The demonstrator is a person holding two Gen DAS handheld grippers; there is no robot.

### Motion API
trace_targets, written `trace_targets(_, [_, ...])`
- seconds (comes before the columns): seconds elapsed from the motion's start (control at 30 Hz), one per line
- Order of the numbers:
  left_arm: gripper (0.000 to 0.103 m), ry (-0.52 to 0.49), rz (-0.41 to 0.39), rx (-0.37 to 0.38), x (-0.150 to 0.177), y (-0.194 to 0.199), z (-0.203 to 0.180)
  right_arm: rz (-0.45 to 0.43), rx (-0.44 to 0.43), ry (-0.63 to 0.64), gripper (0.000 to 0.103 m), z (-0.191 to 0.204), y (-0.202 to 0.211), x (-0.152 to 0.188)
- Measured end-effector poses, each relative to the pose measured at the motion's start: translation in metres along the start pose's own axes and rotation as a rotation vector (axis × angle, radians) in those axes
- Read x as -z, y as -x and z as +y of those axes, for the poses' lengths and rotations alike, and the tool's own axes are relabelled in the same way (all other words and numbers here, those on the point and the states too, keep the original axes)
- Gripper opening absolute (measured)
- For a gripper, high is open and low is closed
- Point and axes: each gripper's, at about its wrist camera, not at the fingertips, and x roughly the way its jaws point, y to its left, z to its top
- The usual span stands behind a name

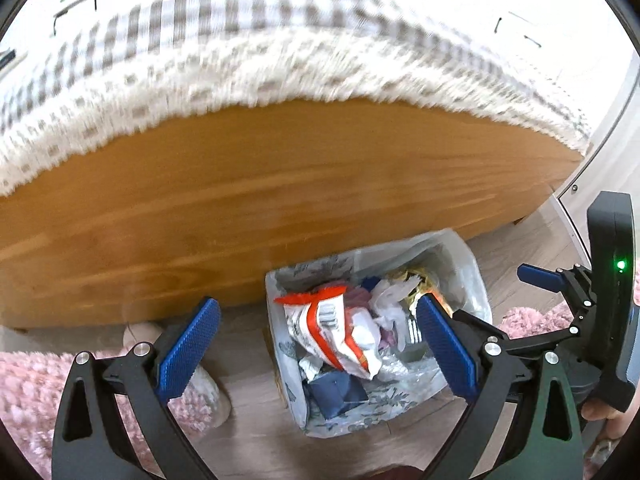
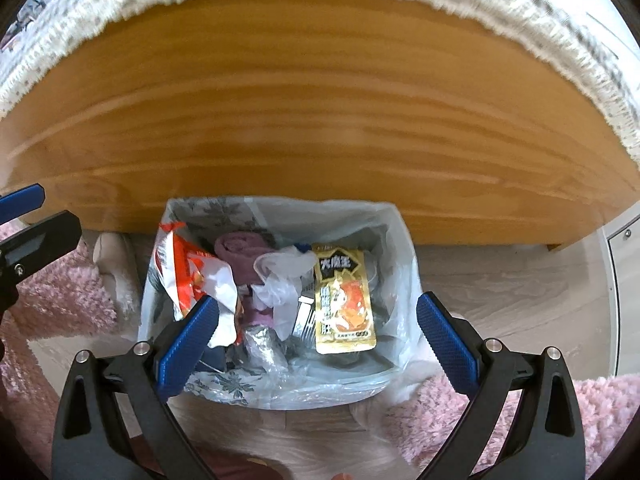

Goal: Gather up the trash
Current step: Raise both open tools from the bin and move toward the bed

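Both blue-padded grippers, left (image 1: 318, 348) and right (image 2: 318, 344), are being held wide open, empty, above the clear-plastic-lined trash bin (image 2: 400, 280). A gold snack packet (image 2: 345, 300) is lying inside. Behind, a wooden bed panel (image 2: 320, 128) is blocking access.

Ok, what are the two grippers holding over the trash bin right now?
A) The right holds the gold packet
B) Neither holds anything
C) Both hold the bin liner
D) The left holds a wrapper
B: the left gripper and right gripper are both open and empty above the bin; the gold packet lies inside it.
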Motion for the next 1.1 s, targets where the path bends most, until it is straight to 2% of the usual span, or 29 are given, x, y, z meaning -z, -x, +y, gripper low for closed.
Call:
trace_targets(0.27, [0.095,-0.064,-0.108,0.003,-0.009,0.035,-0.011,-0.104,0.006,-0.026,0.095,-0.011,0.031,-0.007])
trace_targets(0.67, [0.096,-0.073,-0.164,0.041,-0.028,0.067,-0.013,-0.274,0.032,-0.029,0.095,-0.022,0.081,-0.027])
trace_targets(0.83, [0.095,-0.066,-0.211,0.058,-0.044,0.083,-0.011,-0.347,0.040,-0.030,0.095,-0.029,0.103,-0.038])
trace_targets(1.1, [0.096,-0.088,-0.300,0.043,-0.078,0.106,-0.016,-0.454,0.051,-0.049,0.095,-0.047,0.131,-0.066])
